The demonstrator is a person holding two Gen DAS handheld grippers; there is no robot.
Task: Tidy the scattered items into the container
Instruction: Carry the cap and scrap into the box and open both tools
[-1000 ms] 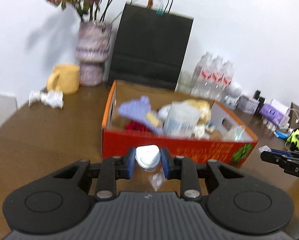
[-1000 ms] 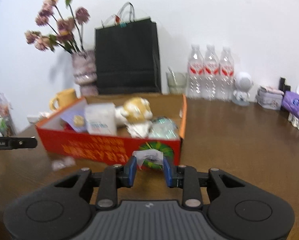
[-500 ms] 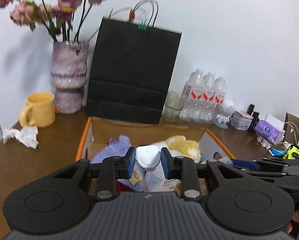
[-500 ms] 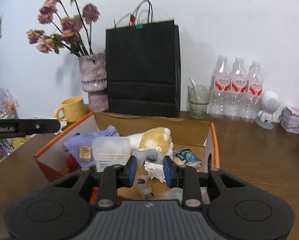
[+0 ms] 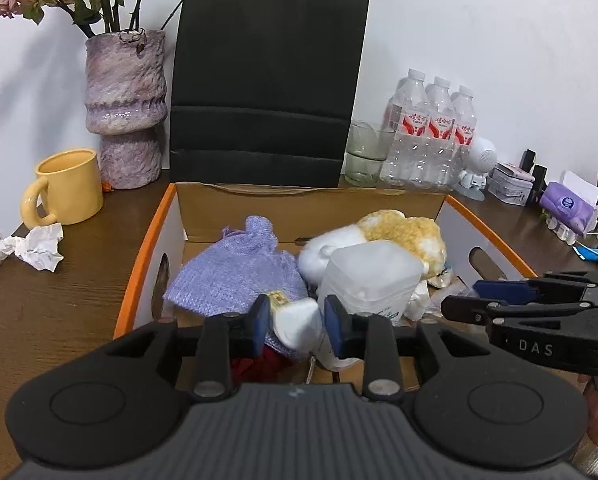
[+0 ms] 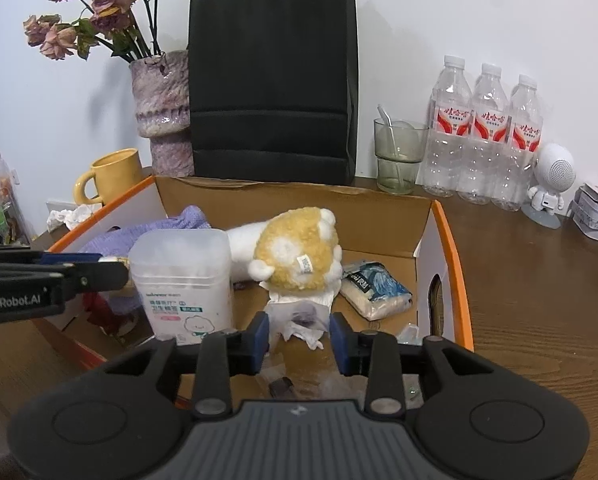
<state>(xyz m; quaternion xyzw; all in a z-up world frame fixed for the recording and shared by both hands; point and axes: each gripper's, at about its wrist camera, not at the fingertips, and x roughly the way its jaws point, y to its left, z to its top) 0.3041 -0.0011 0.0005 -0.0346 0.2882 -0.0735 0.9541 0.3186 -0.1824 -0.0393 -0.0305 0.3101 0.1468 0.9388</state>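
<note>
Over the orange box (image 5: 145, 248) we see our left tongs (image 5: 295, 326) opening around a white cap (image 5: 297, 322), our right tongs (image 6: 299, 330) opening around crumpled tissue (image 6: 299, 316).

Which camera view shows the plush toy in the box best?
The right wrist view: the plush toy lies in full sight, label showing. In the left wrist view a plastic container hides part of the toy.
</note>
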